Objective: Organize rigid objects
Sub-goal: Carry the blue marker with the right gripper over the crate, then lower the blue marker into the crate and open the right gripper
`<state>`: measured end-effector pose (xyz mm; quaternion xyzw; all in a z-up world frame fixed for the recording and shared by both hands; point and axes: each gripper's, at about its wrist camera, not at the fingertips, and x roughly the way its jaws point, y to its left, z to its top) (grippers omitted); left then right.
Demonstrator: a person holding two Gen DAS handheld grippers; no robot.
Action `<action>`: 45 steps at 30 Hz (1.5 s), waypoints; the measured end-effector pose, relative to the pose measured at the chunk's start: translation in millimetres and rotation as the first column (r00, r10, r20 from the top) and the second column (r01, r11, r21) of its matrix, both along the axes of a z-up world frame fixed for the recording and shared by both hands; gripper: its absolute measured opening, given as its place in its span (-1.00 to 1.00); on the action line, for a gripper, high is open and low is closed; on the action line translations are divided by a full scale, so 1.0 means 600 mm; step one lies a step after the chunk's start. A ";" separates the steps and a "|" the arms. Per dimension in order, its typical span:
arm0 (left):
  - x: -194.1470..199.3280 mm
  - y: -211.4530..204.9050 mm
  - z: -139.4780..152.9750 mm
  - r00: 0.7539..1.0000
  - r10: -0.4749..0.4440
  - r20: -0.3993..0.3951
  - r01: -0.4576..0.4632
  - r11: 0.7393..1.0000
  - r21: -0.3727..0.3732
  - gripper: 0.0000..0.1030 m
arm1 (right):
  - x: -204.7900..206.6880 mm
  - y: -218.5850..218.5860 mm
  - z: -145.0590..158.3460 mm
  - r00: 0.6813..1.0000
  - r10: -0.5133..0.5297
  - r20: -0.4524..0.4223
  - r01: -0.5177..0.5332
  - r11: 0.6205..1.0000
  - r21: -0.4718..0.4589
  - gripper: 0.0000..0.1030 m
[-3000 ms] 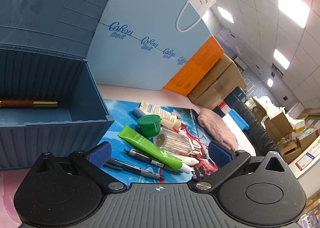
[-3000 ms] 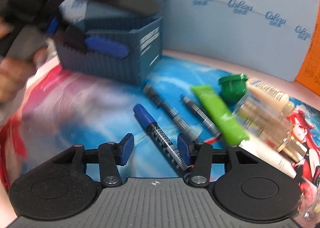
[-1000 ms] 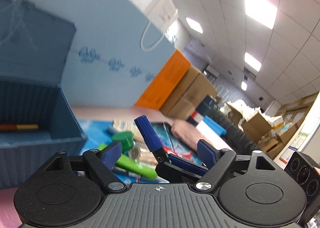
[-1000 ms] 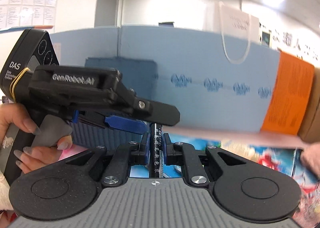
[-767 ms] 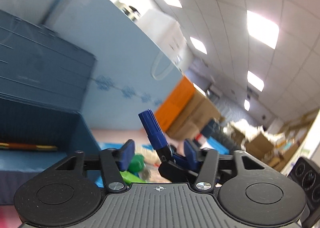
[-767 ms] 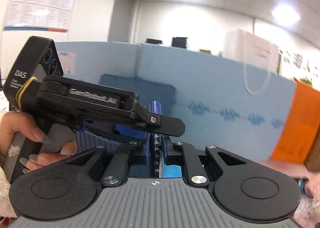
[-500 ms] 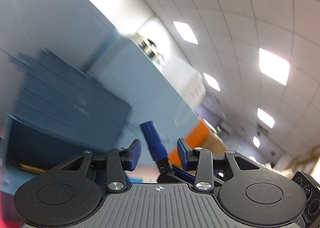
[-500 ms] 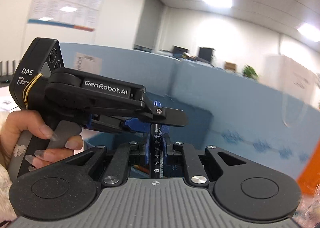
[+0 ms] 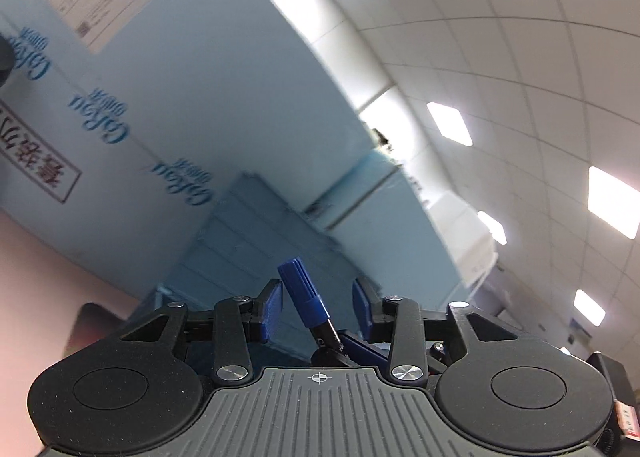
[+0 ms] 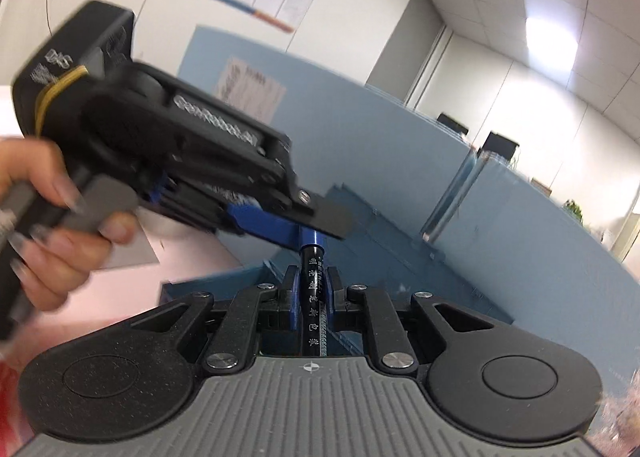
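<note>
My right gripper (image 10: 312,287) is shut on a black marker with a blue cap (image 10: 313,285), held upright in the air. The marker's blue cap (image 9: 301,293) stands between the blue pads of my left gripper (image 9: 318,303), which is partly closed around it with gaps on both sides. In the right wrist view the left gripper (image 10: 304,231) reaches in from the left, held by a hand (image 10: 52,217), its fingertips at the cap. The open blue storage box (image 10: 360,241) with its raised lid (image 9: 256,233) is behind and below the marker.
A light blue partition wall (image 9: 160,97) with printed logos stands behind the box. A pink table surface (image 9: 36,265) shows at the left. Ceiling lights fill the upper right of the left wrist view.
Both grippers tilted upward and swung left with the marker. The left gripper's pads narrowed around the cap. The table items dropped out of view.
</note>
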<state>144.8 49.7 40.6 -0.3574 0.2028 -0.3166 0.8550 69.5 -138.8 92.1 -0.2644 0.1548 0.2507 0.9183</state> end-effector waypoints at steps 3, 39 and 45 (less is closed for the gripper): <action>0.005 0.011 -0.009 0.999 0.030 -0.041 -0.029 0.999 0.014 -0.24 | 0.021 -0.002 -0.021 0.999 -0.023 -0.031 0.021 0.999 -0.048 -0.77; 0.010 -0.016 -0.022 0.993 -0.054 -0.104 0.062 0.995 0.073 -0.03 | 0.171 0.006 -0.074 0.859 -0.102 -0.501 -0.040 0.964 -0.264 -0.74; 0.011 -0.022 -0.022 0.992 -0.064 -0.105 0.073 0.994 0.082 -0.03 | 0.166 0.007 -0.074 0.872 -0.097 -0.480 -0.031 0.967 -0.251 -0.58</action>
